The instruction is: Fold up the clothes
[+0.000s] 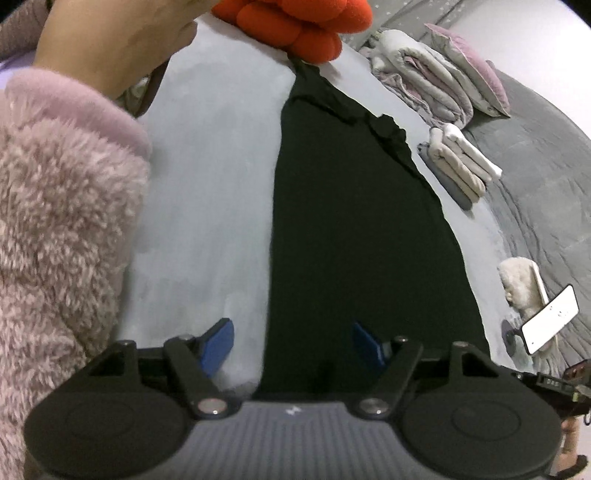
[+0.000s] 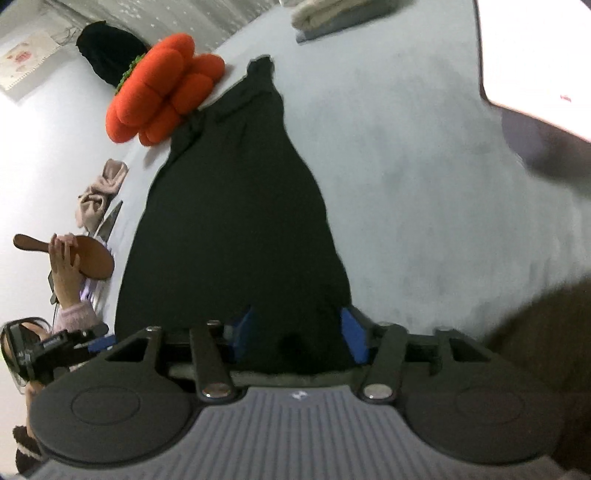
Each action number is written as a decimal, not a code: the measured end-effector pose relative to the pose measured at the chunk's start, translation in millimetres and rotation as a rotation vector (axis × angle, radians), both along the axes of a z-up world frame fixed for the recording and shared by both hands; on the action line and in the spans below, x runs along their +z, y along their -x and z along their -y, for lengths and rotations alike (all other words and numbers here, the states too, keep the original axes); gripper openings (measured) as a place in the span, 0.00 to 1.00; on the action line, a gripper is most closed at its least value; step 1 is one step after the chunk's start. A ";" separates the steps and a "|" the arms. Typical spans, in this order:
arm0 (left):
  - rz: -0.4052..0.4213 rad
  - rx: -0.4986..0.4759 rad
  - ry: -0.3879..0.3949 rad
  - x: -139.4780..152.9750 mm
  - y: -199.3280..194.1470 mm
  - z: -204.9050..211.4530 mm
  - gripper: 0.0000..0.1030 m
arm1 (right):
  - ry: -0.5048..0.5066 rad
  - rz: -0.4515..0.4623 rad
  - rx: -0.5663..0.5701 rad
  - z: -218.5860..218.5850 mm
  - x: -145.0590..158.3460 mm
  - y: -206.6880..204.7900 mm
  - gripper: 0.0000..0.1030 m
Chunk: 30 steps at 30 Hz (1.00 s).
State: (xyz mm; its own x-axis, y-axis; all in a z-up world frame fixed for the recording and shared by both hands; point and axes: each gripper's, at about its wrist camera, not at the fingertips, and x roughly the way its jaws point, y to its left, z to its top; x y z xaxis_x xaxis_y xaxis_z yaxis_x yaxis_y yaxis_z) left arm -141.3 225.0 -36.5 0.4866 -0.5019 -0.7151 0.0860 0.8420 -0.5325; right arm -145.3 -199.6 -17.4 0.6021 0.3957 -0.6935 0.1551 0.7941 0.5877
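Note:
A long black garment (image 1: 354, 229) lies flat on the pale grey bed sheet (image 1: 207, 192), running from my grippers to an orange pumpkin cushion (image 1: 295, 22). My left gripper (image 1: 293, 343) is open at the garment's near end. Its left blue fingertip (image 1: 219, 343) is over bare sheet and the other is over the cloth, so the garment's left edge runs between them. In the right wrist view the same garment (image 2: 236, 206) narrows toward the cushion (image 2: 162, 92). My right gripper (image 2: 297, 334) is open, and the garment's near end lies between its blue fingers.
Folded pale clothes (image 1: 458, 162), a bigger folded pile (image 1: 417, 81) and a pink pillow (image 1: 469, 62) lie right of the garment on a grey duvet (image 1: 535, 166). A phone on a stand (image 1: 550, 319) is near right. A pink fluffy sleeve (image 1: 62, 206) fills the left. A hand (image 2: 64, 262) holds a brown paddle-shaped thing.

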 end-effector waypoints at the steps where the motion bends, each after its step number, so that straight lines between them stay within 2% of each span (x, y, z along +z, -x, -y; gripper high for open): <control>1: -0.006 -0.006 0.002 0.1 0.0 0.4 0.69 | -0.007 0.012 -0.001 -0.4 0.0 1.2 0.50; 4: -0.016 -0.033 -0.007 0.0 1.5 3.1 0.69 | -0.036 0.026 -0.018 1.2 -0.7 4.9 0.50; 9: -0.010 -0.076 -0.052 0.3 5.1 9.6 0.69 | -0.028 0.037 -0.011 -0.2 -2.5 7.6 0.50; 15: -0.026 -0.134 -0.158 0.7 10.6 25.5 0.69 | -0.041 0.025 0.032 -4.5 -5.6 14.7 0.50; 19: -0.089 -0.100 -0.159 -7.7 13.0 34.6 0.69 | -0.067 -0.003 0.028 -9.8 -14.1 23.1 0.51; 21: -0.125 -0.058 -0.099 -14.7 16.2 37.6 0.70 | -0.117 -0.015 0.027 -12.6 -18.2 24.7 0.52; 24: -0.080 0.036 -0.042 -19.2 26.8 44.7 0.71 | -0.225 -0.017 0.015 -17.5 -24.4 21.9 0.52; 27: -0.124 0.130 0.115 -37.4 33.4 48.2 0.71 | -0.281 -0.026 -0.031 -14.7 -31.9 21.5 0.52; 30: -0.120 0.219 0.178 -48.6 40.8 52.9 0.71 | -0.338 -0.034 -0.078 -11.9 -39.3 21.2 0.52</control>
